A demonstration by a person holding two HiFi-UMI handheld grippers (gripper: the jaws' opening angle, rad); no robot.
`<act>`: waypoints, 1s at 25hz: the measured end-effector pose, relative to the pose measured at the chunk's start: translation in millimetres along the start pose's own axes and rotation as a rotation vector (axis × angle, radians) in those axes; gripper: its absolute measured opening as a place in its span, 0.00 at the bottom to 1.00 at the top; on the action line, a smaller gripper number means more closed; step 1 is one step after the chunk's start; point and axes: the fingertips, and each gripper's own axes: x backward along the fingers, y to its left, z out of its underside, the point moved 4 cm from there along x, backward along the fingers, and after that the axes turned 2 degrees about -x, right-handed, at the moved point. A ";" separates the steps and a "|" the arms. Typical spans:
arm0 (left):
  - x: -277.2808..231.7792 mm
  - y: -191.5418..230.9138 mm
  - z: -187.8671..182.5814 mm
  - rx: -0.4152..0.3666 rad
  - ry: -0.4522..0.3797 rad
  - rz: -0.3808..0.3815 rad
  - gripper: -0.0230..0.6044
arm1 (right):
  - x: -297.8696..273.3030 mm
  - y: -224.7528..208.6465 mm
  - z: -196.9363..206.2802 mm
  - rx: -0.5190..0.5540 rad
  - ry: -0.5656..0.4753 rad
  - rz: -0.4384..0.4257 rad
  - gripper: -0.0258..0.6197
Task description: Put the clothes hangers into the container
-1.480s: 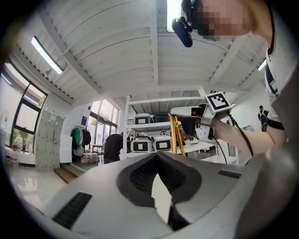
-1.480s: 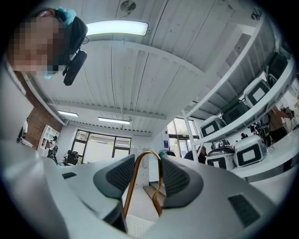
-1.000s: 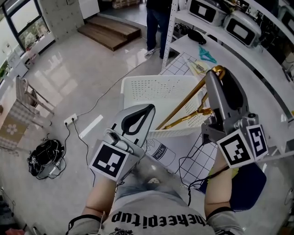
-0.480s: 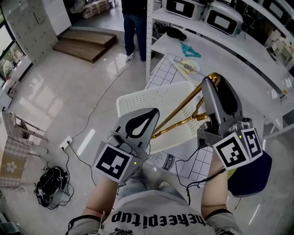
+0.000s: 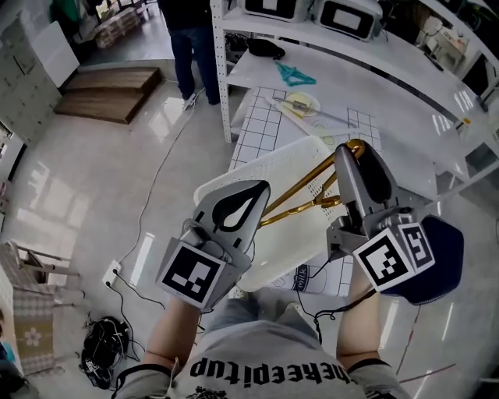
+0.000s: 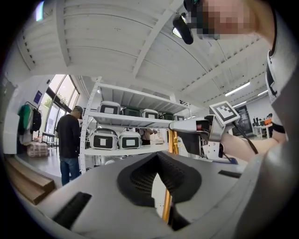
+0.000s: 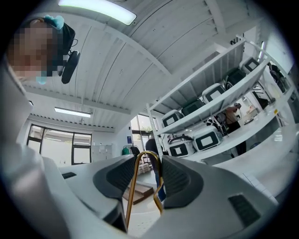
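A gold metal clothes hanger (image 5: pixel 302 193) hangs in the air over a white perforated container (image 5: pixel 251 178) that stands on the floor. My left gripper (image 5: pixel 260 187) is shut on one end of the hanger's bars; in the left gripper view the gold rod (image 6: pixel 166 207) runs between the closed jaws. My right gripper (image 5: pixel 350 153) is shut on the hook end, and the hook (image 7: pixel 146 156) curls up between its pads (image 7: pixel 174 179). The right gripper (image 6: pixel 189 127) also shows in the left gripper view.
A white table (image 5: pixel 405 117) carries a teal hanger (image 5: pixel 295 74), a plate (image 5: pixel 302 104) and a checked mat (image 5: pixel 269 125). Shelves hold grey cases (image 5: pixel 347 17). A person (image 5: pixel 185 35) stands by the rack. A dark blue seat (image 5: pixel 435 261) is at my right, cables (image 5: pixel 105 354) on the floor.
The head view has swung, so the table and shelves show further down the picture. Both grippers keep their hold on the gold hanger above the container.
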 end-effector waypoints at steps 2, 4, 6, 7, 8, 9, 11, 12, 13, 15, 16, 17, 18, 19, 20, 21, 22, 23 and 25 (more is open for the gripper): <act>-2.9 4.6 -0.1 0.005 -0.004 0.032 0.07 | 1.2 0.8 4.5 0.002 0.010 0.034 0.34; -6.1 7.7 0.9 0.009 -0.007 0.063 0.07 | 2.4 1.0 8.7 0.003 0.014 0.064 0.34; -8.9 10.1 2.9 0.014 -0.011 0.092 0.07 | 3.6 1.6 13.2 0.000 0.016 0.090 0.34; -10.0 11.1 3.8 0.016 -0.012 0.106 0.07 | 4.1 2.2 15.4 -0.002 0.017 0.101 0.34; -11.0 12.0 4.5 0.018 -0.012 0.119 0.07 | 4.5 2.7 17.4 -0.004 0.019 0.111 0.34; -11.8 12.9 4.8 0.020 -0.012 0.130 0.07 | 4.7 3.2 19.0 -0.006 0.021 0.121 0.34; -13.3 14.6 4.8 0.024 -0.013 0.151 0.07 | 5.0 4.3 22.2 -0.006 0.027 0.140 0.34; -13.9 15.5 4.8 0.026 -0.014 0.161 0.07 | 5.2 4.8 24.1 -0.004 0.031 0.149 0.34; -14.6 16.2 5.0 0.028 -0.015 0.170 0.07 | 5.4 5.3 26.2 -0.003 0.035 0.157 0.34; -16.2 17.5 5.9 0.029 -0.016 0.187 0.07 | 6.1 5.4 31.4 -0.002 0.046 0.173 0.34; -17.1 17.8 6.6 0.030 -0.016 0.196 0.07 | 6.7 5.1 34.4 -0.003 0.053 0.180 0.34; -18.0 17.8 7.4 0.031 -0.017 0.205 0.07 | 7.6 4.5 37.5 -0.004 0.061 0.188 0.34; -18.8 17.5 8.2 0.032 -0.017 0.212 0.07 | 8.8 3.7 40.5 -0.005 0.069 0.197 0.34; -19.3 16.9 8.8 0.034 -0.017 0.220 0.07 | 10.3 2.9 43.0 -0.006 0.075 0.204 0.34; -19.9 16.3 9.3 0.034 -0.017 0.226 0.07 | 11.8 1.9 44.7 -0.009 0.078 0.210 0.34; -20.5 15.8 9.8 0.035 -0.017 0.232 0.07 | 13.2 0.9 46.0 -0.013 0.081 0.214 0.35; -21.1 15.5 10.4 0.036 -0.016 0.237 0.07 | 14.4 -0.2 47.2 -0.017 0.086 0.217 0.35; -21.6 15.2 11.1 0.037 -0.014 0.241 0.07 | 15.5 -1.3 48.6 -0.020 0.091 0.220 0.35; -22.5 14.6 12.5 0.039 -0.013 0.249 0.07 | 18.4 -4.3 51.4 -0.024 0.101 0.234 0.36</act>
